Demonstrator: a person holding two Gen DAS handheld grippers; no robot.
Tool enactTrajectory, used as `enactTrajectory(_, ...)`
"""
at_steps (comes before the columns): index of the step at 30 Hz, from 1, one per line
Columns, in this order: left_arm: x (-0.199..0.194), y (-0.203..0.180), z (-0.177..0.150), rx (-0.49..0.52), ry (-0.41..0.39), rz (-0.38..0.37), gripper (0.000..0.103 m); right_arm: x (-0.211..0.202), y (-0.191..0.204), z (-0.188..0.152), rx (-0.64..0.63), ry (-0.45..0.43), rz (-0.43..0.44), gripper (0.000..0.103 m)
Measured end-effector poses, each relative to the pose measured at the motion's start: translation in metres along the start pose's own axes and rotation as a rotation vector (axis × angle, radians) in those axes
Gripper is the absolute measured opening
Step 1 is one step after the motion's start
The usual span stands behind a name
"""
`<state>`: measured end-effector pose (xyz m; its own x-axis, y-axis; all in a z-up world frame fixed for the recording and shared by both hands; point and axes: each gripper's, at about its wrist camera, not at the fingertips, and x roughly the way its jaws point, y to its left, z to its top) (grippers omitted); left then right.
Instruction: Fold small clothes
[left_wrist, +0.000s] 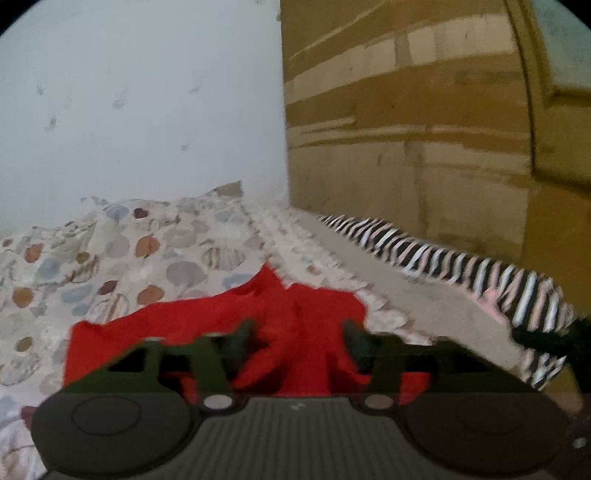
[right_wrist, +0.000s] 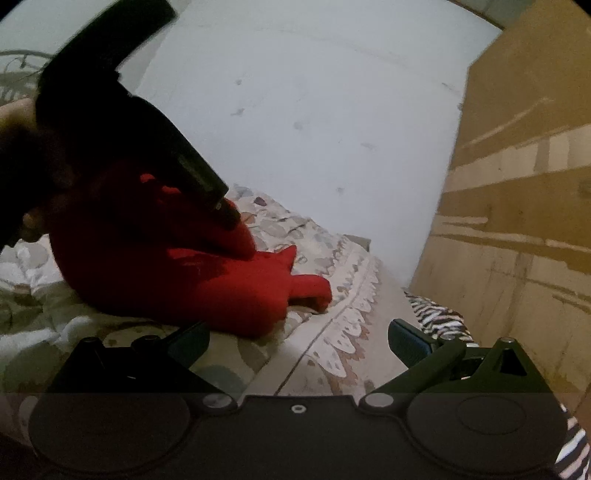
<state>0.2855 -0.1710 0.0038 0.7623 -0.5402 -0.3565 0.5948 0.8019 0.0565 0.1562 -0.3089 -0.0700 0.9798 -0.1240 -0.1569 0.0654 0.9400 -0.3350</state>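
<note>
A small red garment (left_wrist: 280, 314) lies bunched on a patterned bedspread (left_wrist: 122, 251). In the left wrist view my left gripper (left_wrist: 299, 341) is open, its fingers set apart with red cloth between and under them. In the right wrist view the same red garment (right_wrist: 207, 280) lies ahead and left, and the left gripper (right_wrist: 225, 210) presses down into it from above. My right gripper (right_wrist: 299, 341) is open and empty, held over the bedspread's scalloped border (right_wrist: 347, 332), just short of the garment.
A black-and-white striped cloth (left_wrist: 461, 258) lies along the bed's right edge, also showing in the right wrist view (right_wrist: 439, 317). A tall brown cardboard panel (left_wrist: 406, 129) stands close on the right. A pale wall (left_wrist: 147, 92) is behind the bed.
</note>
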Motion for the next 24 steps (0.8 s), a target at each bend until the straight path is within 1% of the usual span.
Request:
enactTrajectory(1, -0.005, -0.001, 0.001, -0.011, -0.02, -0.02, 0.082, 0.0, 0.0, 0.001, 0.007, 0.004, -0.01, 0.103)
enactTrajectory(2, -0.01, -0.001, 0.003, -0.018, -0.037, -0.033, 0.089, 0.0, -0.001, 0.002, 0.014, 0.009, -0.017, 0.103)
enactTrajectory(4, -0.024, -0.004, 0.007, -0.03, -0.082, -0.049, 0.094, -0.001, -0.003, 0.005, 0.033, 0.019, -0.025, 0.103)
enactTrajectory(5, -0.033, -0.004, 0.008, -0.035, -0.109, -0.05, 0.1, -0.001, -0.005, 0.006, 0.043, 0.02, -0.028, 0.103)
enactTrajectory(6, -0.041, -0.005, 0.009, -0.039, -0.133, -0.047, 0.103, -0.002, -0.007, 0.007, 0.053, 0.02, -0.029, 0.103)
enactTrajectory(8, -0.059, -0.002, 0.011, -0.051, -0.171, -0.024, 0.102, -0.003, -0.012, 0.011, 0.072, 0.018, -0.022, 0.103)
enactTrajectory(9, -0.065, 0.001, 0.012, -0.059, -0.176, -0.01, 0.102, -0.004, -0.015, 0.013, 0.083, 0.016, -0.014, 0.103)
enactTrajectory(12, -0.084, 0.017, 0.009, -0.111, -0.165, 0.066, 0.103, -0.002, -0.024, 0.022, 0.128, 0.013, 0.039, 0.103)
enactTrajectory(13, -0.089, 0.026, 0.005, -0.143, -0.156, 0.093, 0.103, 0.001, -0.028, 0.026, 0.144, 0.012, 0.053, 0.103)
enactTrajectory(15, -0.097, 0.043, -0.002, -0.186, -0.135, 0.116, 0.103, 0.007, -0.032, 0.035, 0.167, 0.006, 0.076, 0.103)
enactTrajectory(17, -0.1, 0.061, -0.011, -0.224, -0.1, 0.141, 0.103, 0.016, -0.036, 0.045, 0.191, 0.004, 0.112, 0.103)
enactTrajectory(19, -0.095, 0.081, -0.02, -0.267, -0.05, 0.172, 0.103, 0.028, -0.043, 0.056, 0.241, 0.013, 0.176, 0.103)
enactTrajectory(21, -0.092, 0.1, -0.029, -0.31, -0.028, 0.167, 0.103, 0.046, -0.052, 0.068, 0.324, 0.049, 0.273, 0.103)
enactTrajectory(22, -0.089, 0.107, -0.033, -0.326, -0.021, 0.151, 0.103, 0.058, -0.057, 0.075, 0.384, 0.08, 0.333, 0.103)
enactTrajectory(24, -0.081, 0.117, -0.04, -0.337, 0.001, 0.114, 0.103, 0.081, -0.064, 0.087, 0.498, 0.138, 0.421, 0.103)
